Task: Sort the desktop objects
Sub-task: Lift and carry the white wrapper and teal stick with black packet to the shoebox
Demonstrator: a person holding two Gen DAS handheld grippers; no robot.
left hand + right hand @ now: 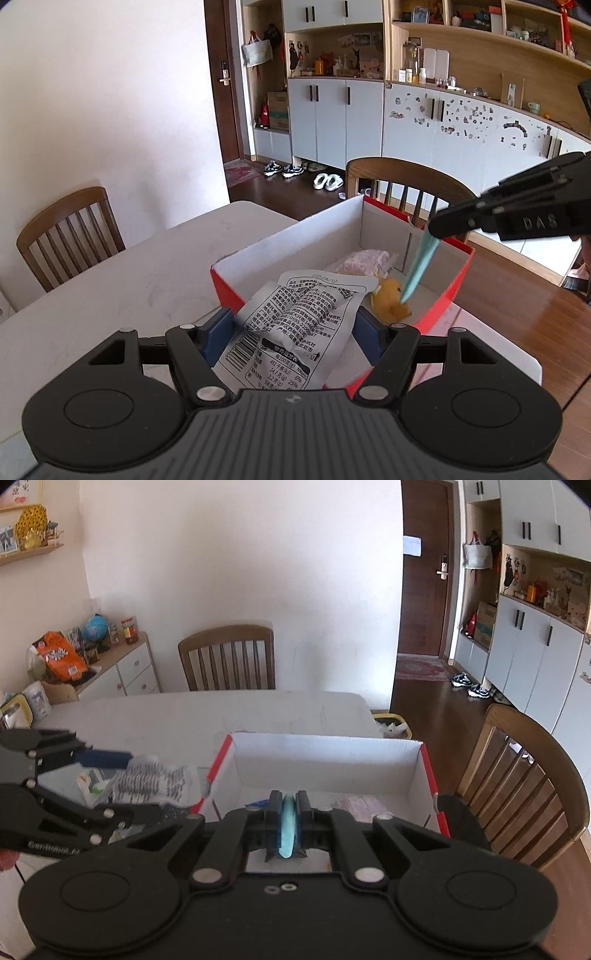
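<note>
We see the left gripper [291,328] with its fingers [218,334] about half spread and clamped on a crumpled white snack packet [295,328], which fills the gap between the blue pads. The packet's long axis runs away from the gripper, its far end reaching over the near wall of the red-and-white box [452,291] on the counter [129,273].

Our right gripper [289,821] has its fingers [274,812] pressed nearly together on a thin light-blue strip [288,827]. In the left wrist view the strip [419,269] hangs slantwise from the fingertips, its long axis pointing down into the box, the tip close to a yellow item [389,301]. A pink wrapped item [364,262] lies farther back inside.
</note>
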